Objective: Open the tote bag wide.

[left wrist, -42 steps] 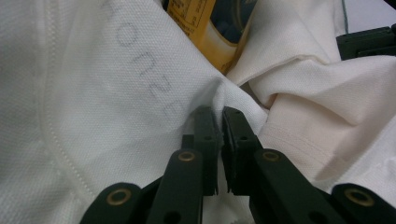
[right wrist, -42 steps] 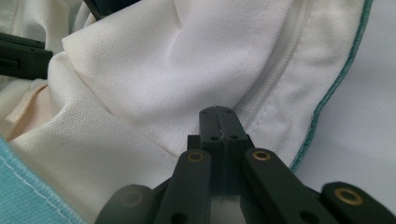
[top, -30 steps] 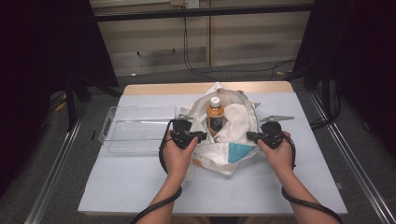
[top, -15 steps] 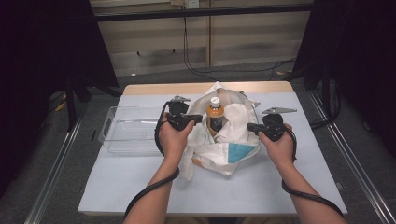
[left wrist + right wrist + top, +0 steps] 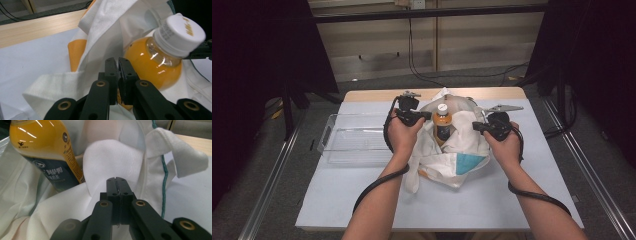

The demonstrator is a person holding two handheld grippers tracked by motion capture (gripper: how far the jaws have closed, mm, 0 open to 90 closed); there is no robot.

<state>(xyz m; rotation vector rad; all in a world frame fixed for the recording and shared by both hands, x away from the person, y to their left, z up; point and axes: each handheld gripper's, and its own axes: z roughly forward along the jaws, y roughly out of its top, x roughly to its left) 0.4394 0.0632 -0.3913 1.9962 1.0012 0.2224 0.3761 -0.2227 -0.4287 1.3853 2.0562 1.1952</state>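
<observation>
Both grippers — left gripper (image 5: 426, 116), right gripper (image 5: 477, 125) — pinched the bag (image 5: 462, 145) rim; bottle (image 5: 442, 125) stood upright between them, toward the desk's far edge.

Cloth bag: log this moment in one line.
left gripper: shut on cloth bag edge | right gripper: shut on cloth bag | bottle: upright inside

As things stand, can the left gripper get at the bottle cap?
Probably not yet: the left gripper is shut on the white bag's edge. The cap itself sits uncovered close beside it, so releasing the cloth would free the way.
</observation>
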